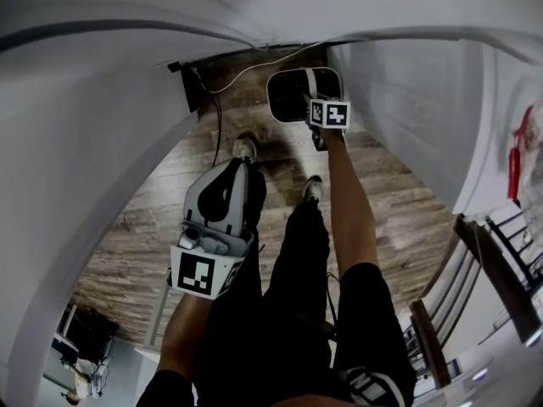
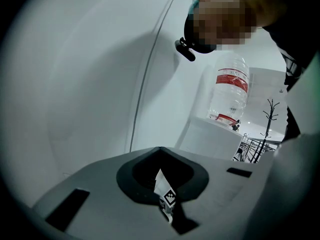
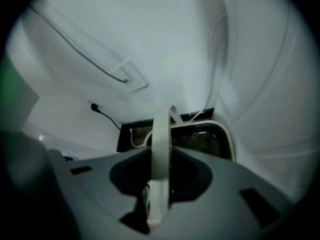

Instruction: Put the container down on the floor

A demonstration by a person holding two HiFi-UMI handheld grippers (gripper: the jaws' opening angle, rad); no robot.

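Observation:
The container (image 1: 291, 96) is a dark bin with a white rim (image 3: 226, 133) and a white strap handle (image 3: 161, 134). It is low over the wood floor (image 1: 399, 210), close to the white wall. Whether its base touches the floor I cannot tell. My right gripper (image 1: 311, 100) reaches down to it at arm's length. In the right gripper view this gripper (image 3: 162, 159) is shut on the handle, which runs up between the jaws. My left gripper (image 1: 240, 166) stays near the person's left leg, well back from the bin. Its jaws (image 2: 160, 151) meet with nothing held.
A black box (image 1: 191, 87) with cables (image 1: 254, 64) sits at the wall left of the bin. The person's shoes (image 1: 245, 149) stand just behind the bin. Wooden chairs (image 1: 484, 261) are at the right. A water bottle (image 2: 231, 91) on a white stand (image 2: 215, 136) shows in the left gripper view.

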